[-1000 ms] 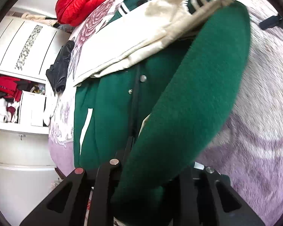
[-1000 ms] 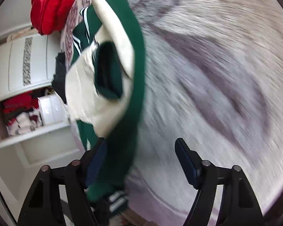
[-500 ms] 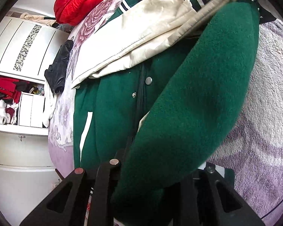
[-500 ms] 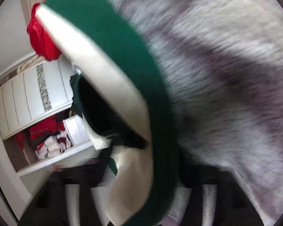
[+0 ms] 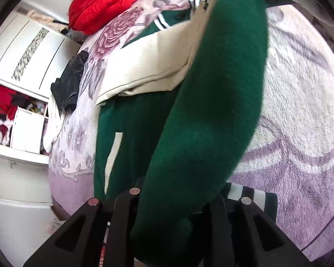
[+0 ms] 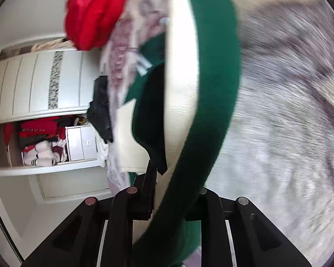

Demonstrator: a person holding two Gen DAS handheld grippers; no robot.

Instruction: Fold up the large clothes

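Note:
A green varsity jacket with cream sleeves lies on the bed, its right side lifted into a thick fold. My left gripper is closing, its jaws pinching the green hem edge near the striped cuff band. In the right wrist view the jacket rises as a green band with cream lining. My right gripper is closing on that fabric, and the pads press it. The fingertips of both grippers are hidden by cloth.
A fuzzy lilac flowered blanket covers the bed. A red puffy coat lies at its far end and a black garment at the left edge. A white wardrobe with open shelves of clothes stands to the left.
My right gripper went from wide open beside the jacket to clamped on its edge and lifted it. My left gripper rose with the green fold, which now stands higher and steeper.

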